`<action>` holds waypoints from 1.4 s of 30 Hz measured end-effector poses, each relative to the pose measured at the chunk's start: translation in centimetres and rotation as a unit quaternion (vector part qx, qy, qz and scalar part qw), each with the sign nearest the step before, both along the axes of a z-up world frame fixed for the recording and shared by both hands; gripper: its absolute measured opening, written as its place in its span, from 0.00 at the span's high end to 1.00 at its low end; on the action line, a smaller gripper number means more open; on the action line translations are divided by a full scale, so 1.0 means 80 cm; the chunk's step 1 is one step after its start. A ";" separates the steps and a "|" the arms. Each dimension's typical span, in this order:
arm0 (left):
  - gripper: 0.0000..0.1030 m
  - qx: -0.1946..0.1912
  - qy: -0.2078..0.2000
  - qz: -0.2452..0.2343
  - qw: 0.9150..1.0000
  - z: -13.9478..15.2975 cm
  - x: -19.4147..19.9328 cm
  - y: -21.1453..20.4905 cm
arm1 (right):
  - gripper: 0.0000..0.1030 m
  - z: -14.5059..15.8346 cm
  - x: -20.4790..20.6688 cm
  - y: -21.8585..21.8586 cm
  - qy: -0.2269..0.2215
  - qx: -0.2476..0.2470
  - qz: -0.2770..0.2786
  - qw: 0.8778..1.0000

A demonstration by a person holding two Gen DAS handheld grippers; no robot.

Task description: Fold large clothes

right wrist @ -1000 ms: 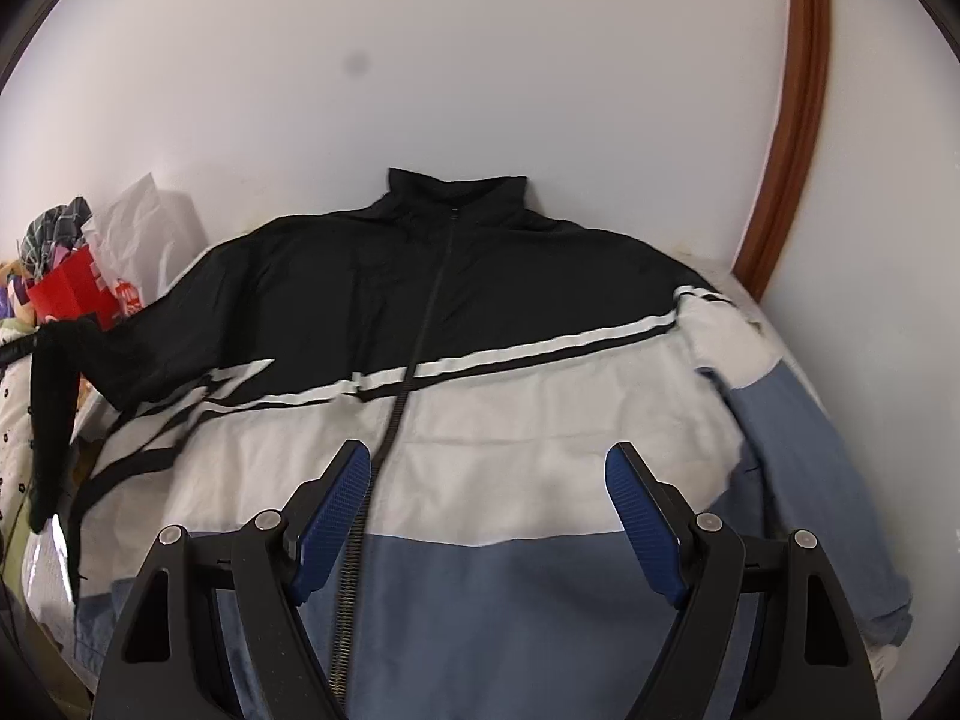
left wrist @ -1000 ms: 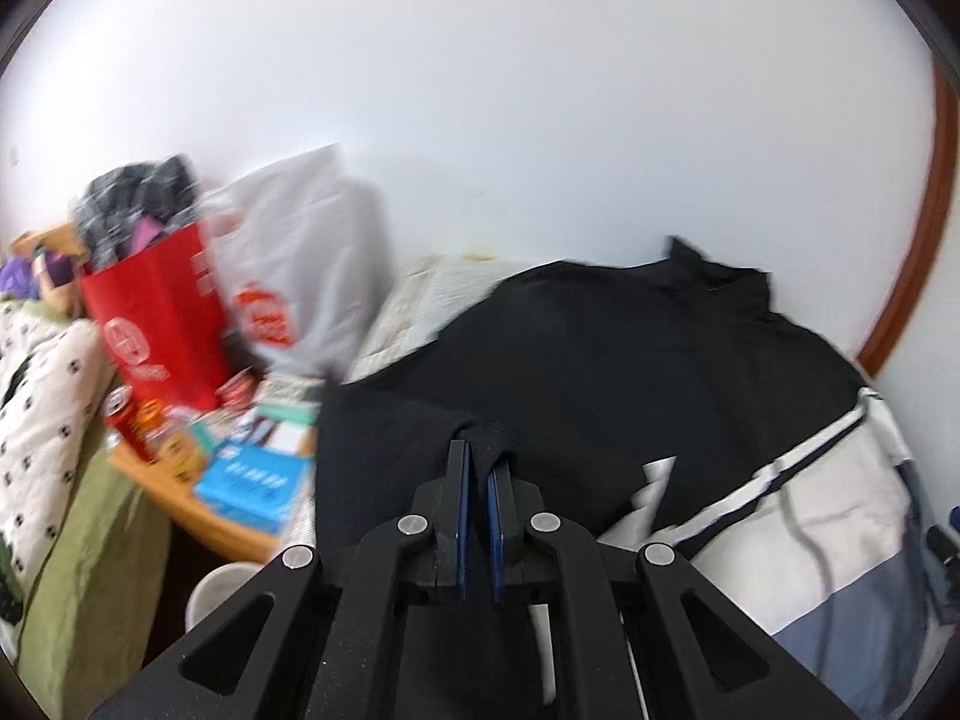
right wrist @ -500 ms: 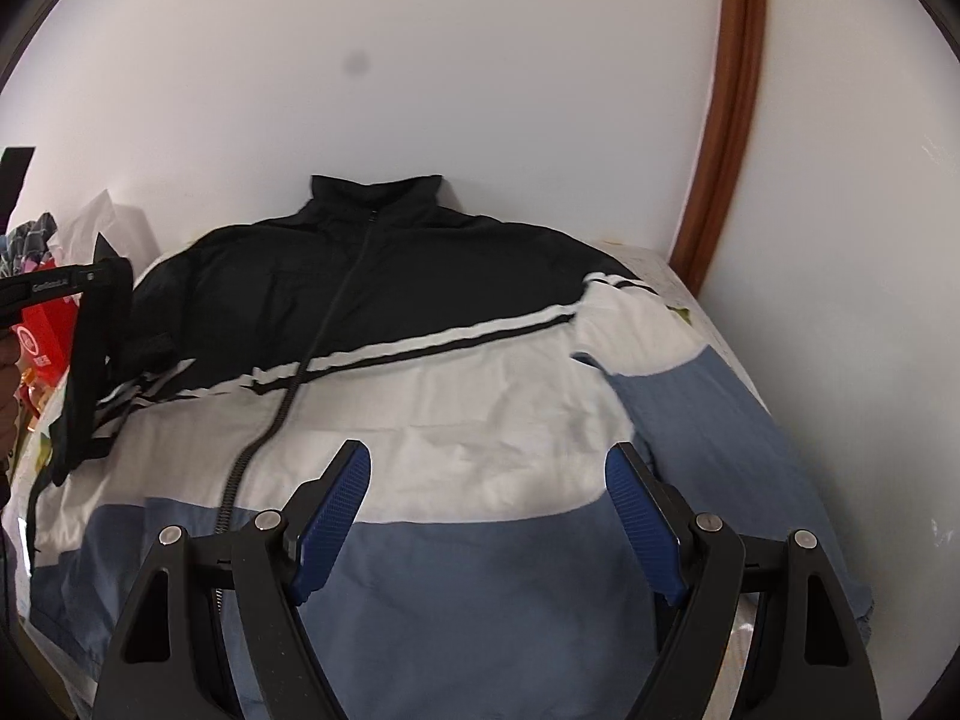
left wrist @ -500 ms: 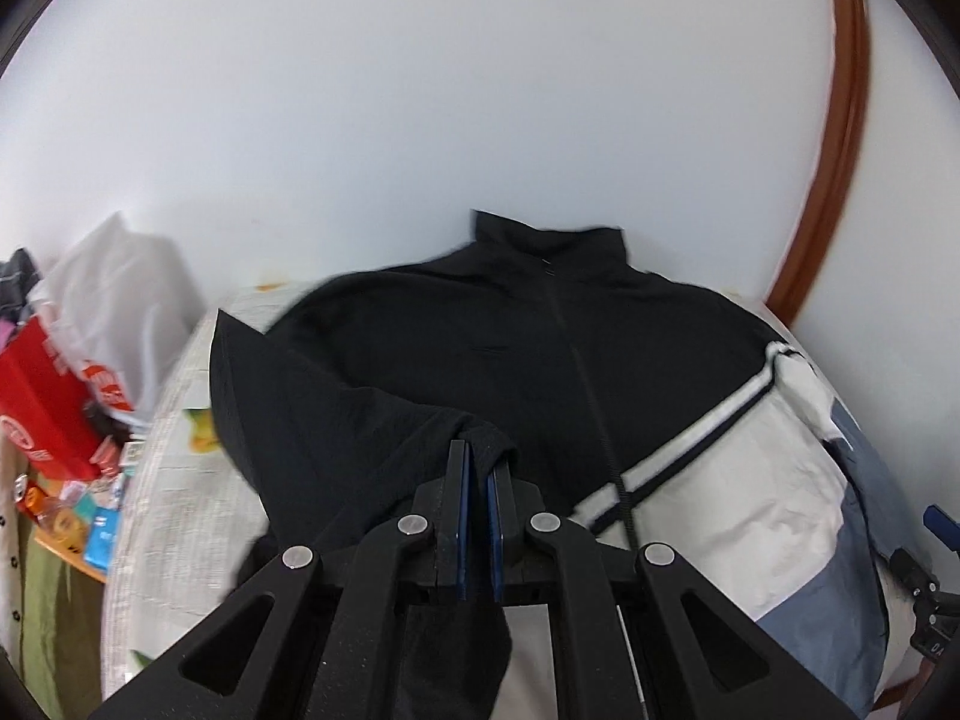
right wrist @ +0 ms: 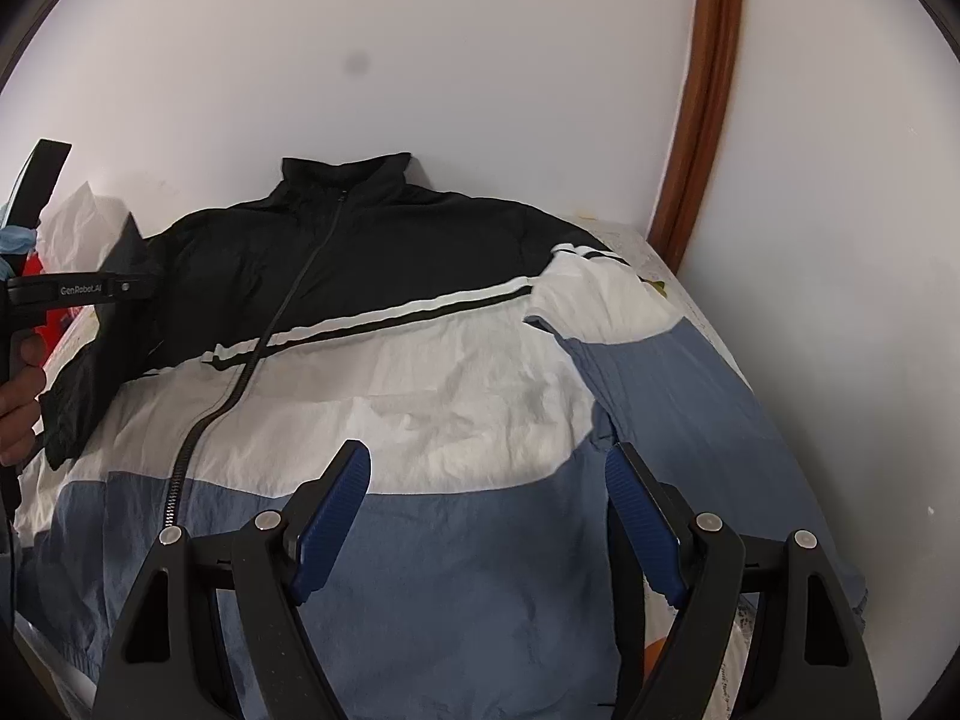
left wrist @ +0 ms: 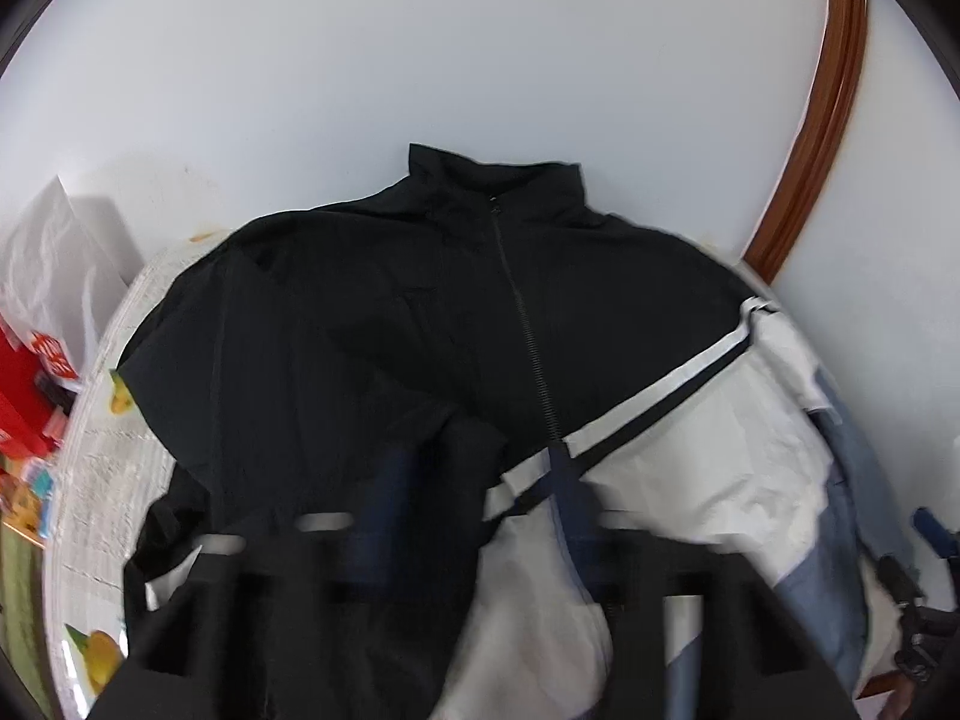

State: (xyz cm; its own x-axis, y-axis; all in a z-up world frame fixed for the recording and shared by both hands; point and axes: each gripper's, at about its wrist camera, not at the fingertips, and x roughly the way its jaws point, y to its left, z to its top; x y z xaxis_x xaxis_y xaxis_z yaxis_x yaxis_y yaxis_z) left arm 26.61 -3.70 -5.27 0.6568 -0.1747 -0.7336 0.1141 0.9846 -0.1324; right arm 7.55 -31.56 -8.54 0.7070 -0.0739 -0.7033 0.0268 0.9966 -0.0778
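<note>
Spread flat, one jacket (right wrist: 456,396) lies zipped, front up, on a patterned sheet (left wrist: 102,480), its collar against the white wall (right wrist: 480,60). It has three colour bands: black on top, white in the middle, blue at the hem. Its black sleeve (left wrist: 312,420) is folded in over the chest, while the other sleeve (right wrist: 672,372) lies straight along the side. Two grippers are in view. The left gripper (left wrist: 474,504), blurred, has just been opening its jaws; the sleeve cuff sits between them but the pads no longer press it. The right gripper (right wrist: 489,510) hovers over the blue band, jaws spread wide and empty. One red bag (left wrist: 24,384) and one white plastic bag (left wrist: 54,276) stand beside the bed.
</note>
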 end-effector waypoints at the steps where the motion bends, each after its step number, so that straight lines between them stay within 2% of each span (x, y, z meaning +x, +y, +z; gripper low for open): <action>1: 0.34 -0.004 -0.009 -0.003 1.000 0.004 -0.004 0.001 | 0.22 0.002 0.001 0.004 0.000 -0.001 0.005 1.000; 7: 0.34 0.002 -0.034 0.006 0.999 0.023 -0.031 0.036 | 0.22 0.022 0.017 0.045 -0.008 0.002 0.050 0.999; 8: 0.34 0.002 -0.034 0.015 0.999 0.023 -0.032 0.046 | 0.24 0.026 0.021 0.055 -0.011 0.005 0.060 0.998; 11: 0.34 0.008 -0.029 0.057 0.998 0.014 -0.041 0.094 | 0.42 0.036 0.036 0.092 -0.015 -0.002 0.094 0.995; 16: 0.34 0.030 0.002 0.128 0.991 -0.019 -0.057 0.168 | 0.42 0.041 0.073 0.158 -0.007 0.026 0.163 0.986; 19: 0.34 0.030 0.025 0.149 0.988 -0.045 -0.067 0.206 | 0.35 0.036 0.097 0.199 0.000 0.047 0.203 0.978; 20: 0.34 0.028 0.032 0.152 0.988 -0.054 -0.070 0.216 | 0.31 0.032 0.104 0.214 0.006 0.055 0.218 0.974; 25: 0.34 0.009 0.052 0.150 0.987 -0.085 -0.077 0.246 | 0.30 0.000 0.148 0.287 0.038 0.059 0.278 0.958; 28: 0.34 0.002 0.050 0.137 0.989 -0.096 -0.076 0.249 | 0.30 -0.025 0.182 0.319 0.059 0.060 0.280 0.956; 34: 0.34 -0.011 0.045 0.114 0.992 -0.109 -0.065 0.250 | 0.32 -0.062 0.240 0.330 0.093 0.120 0.274 0.950; 37: 0.36 -0.014 0.046 0.109 0.993 -0.114 -0.055 0.248 | 0.40 -0.078 0.269 0.332 0.113 0.167 0.269 0.942; 40: 0.36 -0.008 0.047 0.109 0.993 -0.120 -0.048 0.243 | 0.68 -0.091 0.287 0.339 0.129 0.192 0.271 0.934; 41: 0.37 -0.002 0.044 0.111 0.993 -0.121 -0.047 0.242 | 0.84 -0.094 0.289 0.343 0.130 0.193 0.279 0.932; 42: 0.37 0.004 0.043 0.112 0.993 -0.121 -0.046 0.240 | 0.96 -0.094 0.289 0.346 0.130 0.189 0.288 0.930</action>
